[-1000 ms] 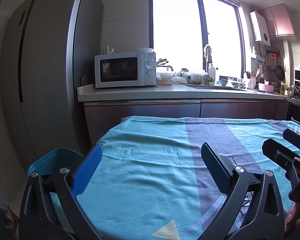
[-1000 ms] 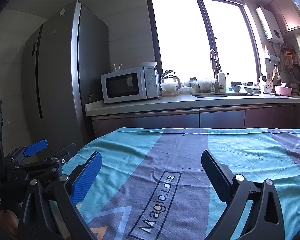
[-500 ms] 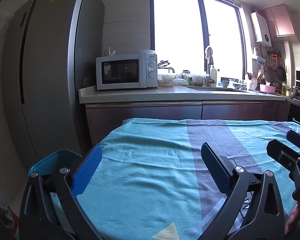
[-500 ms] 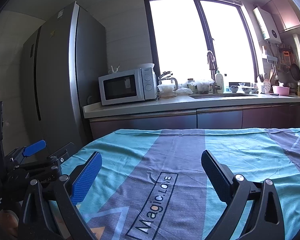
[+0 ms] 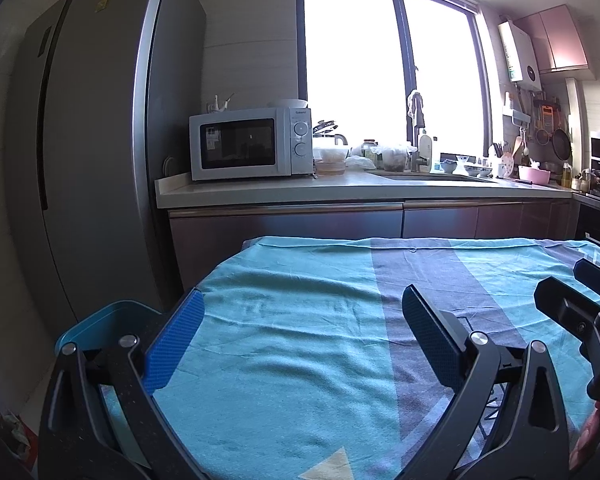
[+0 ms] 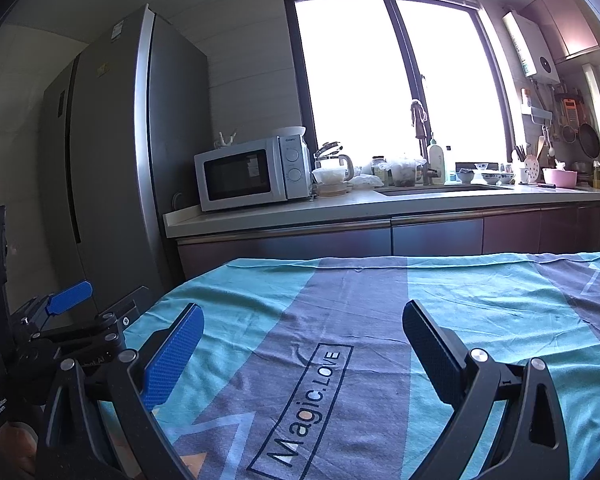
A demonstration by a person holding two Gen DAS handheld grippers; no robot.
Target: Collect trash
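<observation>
Teal cloth [image 5: 292, 344] is basically the whole scene, so I'll use it as the landmark and go left to right. Just off its left edge, low down, sits a blue bin [image 5: 112, 320], which I'd guess is where the trash ends up. Next is the left hand-held gripper [image 5: 300, 336], hovering over the cloth's left half with its blue pads spread wide and nothing between them. Over the grey stripe with the "Magic.LOVE" print [image 6: 306, 404] is the right hand-held gripper [image 6: 300, 344], also spread wide and holding nothing.

Behind the cloth's far edge, left to right: fridge [image 5: 96, 152], then the kitchen counter [image 5: 360, 192] with a microwave [image 5: 250, 144], some bowls and jars, and the sink area under the window.

As for the trash itself, I honestly can't spot any. Nothing lies on the part of the cloth that shows, and I can't see inside the bin. So either collecting hasn't started and the trash is out of view, or it's all done. I can't tell which.
</observation>
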